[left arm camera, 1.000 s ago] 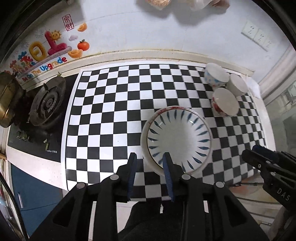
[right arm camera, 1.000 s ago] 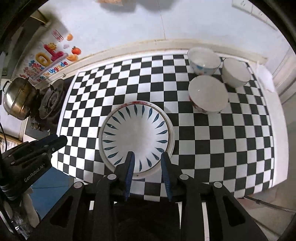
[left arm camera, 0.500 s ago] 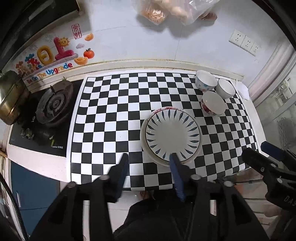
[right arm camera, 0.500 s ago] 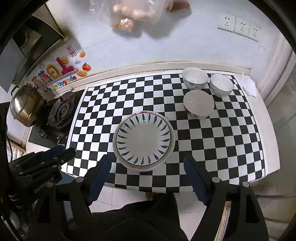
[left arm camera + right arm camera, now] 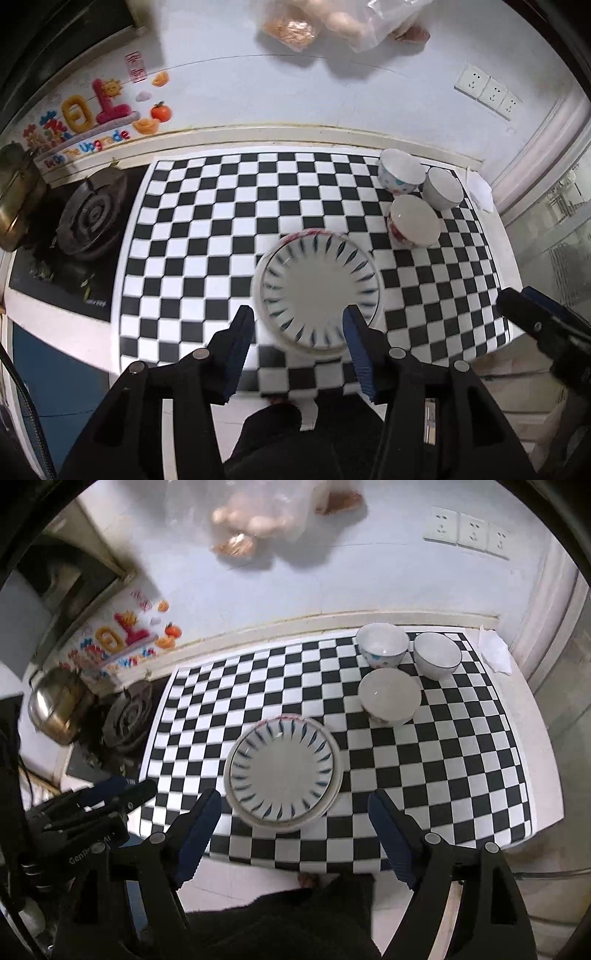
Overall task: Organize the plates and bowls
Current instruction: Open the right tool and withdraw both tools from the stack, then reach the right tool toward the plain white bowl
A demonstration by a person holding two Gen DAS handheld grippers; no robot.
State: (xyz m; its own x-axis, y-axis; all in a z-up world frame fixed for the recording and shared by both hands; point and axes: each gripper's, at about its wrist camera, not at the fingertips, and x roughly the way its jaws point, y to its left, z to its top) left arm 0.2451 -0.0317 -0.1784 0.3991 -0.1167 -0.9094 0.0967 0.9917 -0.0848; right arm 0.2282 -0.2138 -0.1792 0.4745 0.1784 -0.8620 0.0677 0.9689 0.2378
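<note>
Even, cool indoor light; soft shadows on wall. Strong fisheye bending, dark corners. Slight motion blur ahead of claws.

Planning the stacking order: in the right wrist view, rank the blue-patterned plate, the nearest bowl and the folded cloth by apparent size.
1. Blue-patterned plate, clearly largest.
2. Nearest bowl.
3. Folded cloth, smallest, though it lies farther away at the fisheye edge, so that is unsure.

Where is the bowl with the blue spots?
In the right wrist view the blue-spotted bowl stands at the far right of the checkered mat, near the wall, beside the plain white bowl.
</note>
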